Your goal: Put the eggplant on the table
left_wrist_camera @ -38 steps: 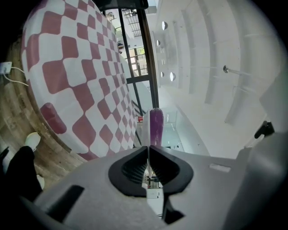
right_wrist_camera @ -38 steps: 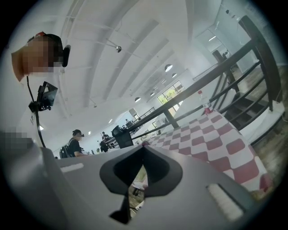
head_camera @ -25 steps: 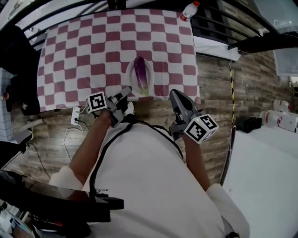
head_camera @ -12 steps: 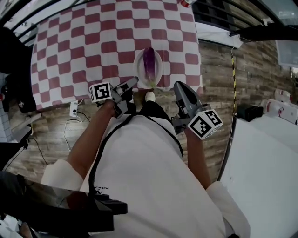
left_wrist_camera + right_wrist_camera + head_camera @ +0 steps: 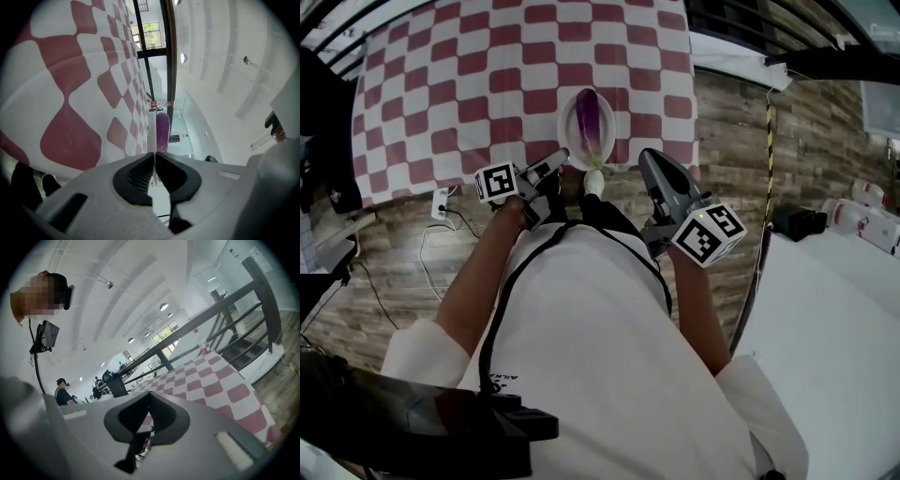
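A purple eggplant (image 5: 589, 122) lies lengthwise on a white plate (image 5: 565, 131) at the front edge of the red-and-white checked table (image 5: 469, 84). My left gripper (image 5: 555, 161) reaches level to the plate's near-left rim. In the left gripper view the plate (image 5: 151, 133) shows edge-on, running straight into the left gripper (image 5: 153, 157), which is shut on its rim, with the eggplant (image 5: 162, 133) just beyond. My right gripper (image 5: 646, 157) hangs right of the plate, off the table's front edge. In its own view the right gripper (image 5: 150, 397) is shut with nothing in it.
A red-capped bottle (image 5: 202, 345) stands at the table's far corner by a black railing (image 5: 220, 310). On the wooden floor lie a white power strip (image 5: 441, 202) with cables and a yellow-black strip (image 5: 766, 141). A white surface (image 5: 844, 319) fills the right side.
Both grippers have shifted slightly along the table's front edge and sunk a little. The left gripper's tips stay at the plate's rim throughout. The right gripper stays shut.
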The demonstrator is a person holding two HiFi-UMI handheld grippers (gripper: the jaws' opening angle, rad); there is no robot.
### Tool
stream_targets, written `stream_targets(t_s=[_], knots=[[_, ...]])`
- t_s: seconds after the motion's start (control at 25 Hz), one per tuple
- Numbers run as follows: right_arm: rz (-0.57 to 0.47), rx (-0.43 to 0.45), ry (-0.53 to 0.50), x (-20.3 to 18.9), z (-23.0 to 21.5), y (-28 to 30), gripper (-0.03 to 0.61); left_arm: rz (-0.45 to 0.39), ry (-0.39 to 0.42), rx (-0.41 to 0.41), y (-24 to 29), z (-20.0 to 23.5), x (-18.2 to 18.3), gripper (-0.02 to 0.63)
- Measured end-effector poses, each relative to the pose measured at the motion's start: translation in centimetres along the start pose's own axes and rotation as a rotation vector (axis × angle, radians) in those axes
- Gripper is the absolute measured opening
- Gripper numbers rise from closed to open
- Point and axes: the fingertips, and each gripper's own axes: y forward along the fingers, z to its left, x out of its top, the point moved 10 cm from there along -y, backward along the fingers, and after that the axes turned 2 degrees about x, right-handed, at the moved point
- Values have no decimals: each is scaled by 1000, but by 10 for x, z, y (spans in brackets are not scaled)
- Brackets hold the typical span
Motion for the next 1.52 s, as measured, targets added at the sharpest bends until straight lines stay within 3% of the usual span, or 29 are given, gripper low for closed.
stream_targets(t_s=[0.24,0.36,0.48,0.56,0.68,0.84,1.0,1.52], knots=[[21,-4,3,2,-12,-9,8,7,41,66,6,21,-8,23],[33,-13,2,2,-19,-12,8,10,-4,24,17,23,-14,23],[47,-24,7,1,-24,-16,8,18,53,94,13,35,-11,23],[53,-31,10,2,-27,-17,8,12,30,93,15,42,-12,23],[56,-32,7,3,-33,-18,8,29,102,198,10,56,-6,23],[69,-38,6,4,-36,-18,8,14,45,186,15,64,-10,23],[67,-37,13,6,-37,-15,8,17,41,211,17,67,-8,23],[45,-43,19,7,-42,-22,8,43,45,372,22,65,-5,18]])
